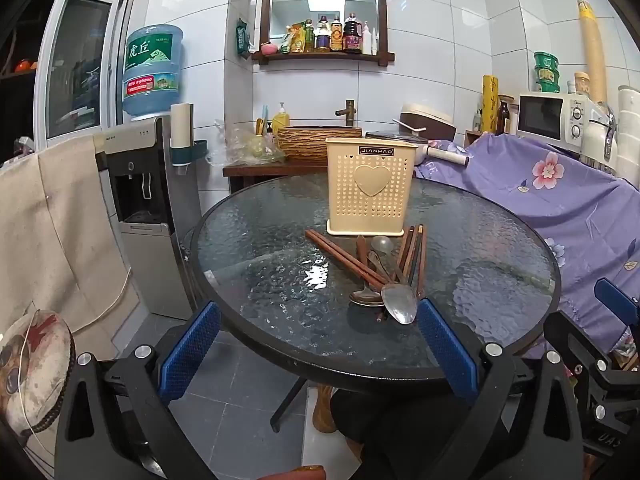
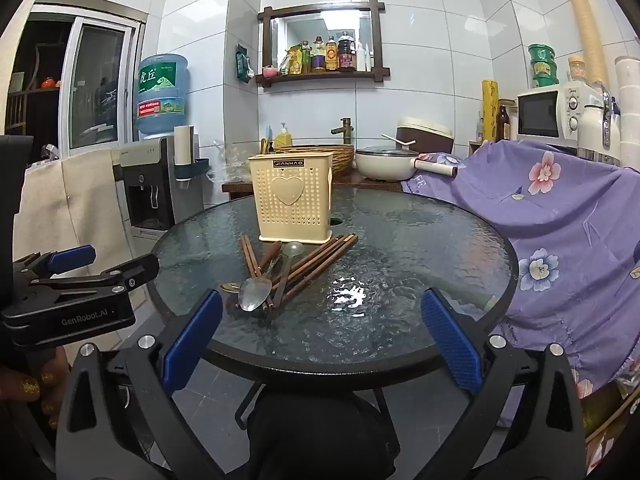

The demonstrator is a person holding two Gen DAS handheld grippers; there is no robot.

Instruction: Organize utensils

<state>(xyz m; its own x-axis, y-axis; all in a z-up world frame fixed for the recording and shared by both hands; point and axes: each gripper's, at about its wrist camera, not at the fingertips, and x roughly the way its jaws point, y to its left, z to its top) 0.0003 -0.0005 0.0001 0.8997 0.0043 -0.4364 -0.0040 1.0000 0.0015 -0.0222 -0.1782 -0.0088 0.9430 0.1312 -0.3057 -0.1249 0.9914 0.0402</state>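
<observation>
Cool overhead light is filling the room evenly, glaring white off the glass tabletop (image 1: 480,240) and reflecting in the mirror (image 1: 324,0); both fisheye views are bending walls, darkening corners.

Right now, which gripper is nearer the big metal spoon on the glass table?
Left. The left gripper hangs open at the table's near edge, one pad almost beside the metal spoon. The right gripper is open too, further toward the purple cloth, the spoon off beyond its left pad.
</observation>
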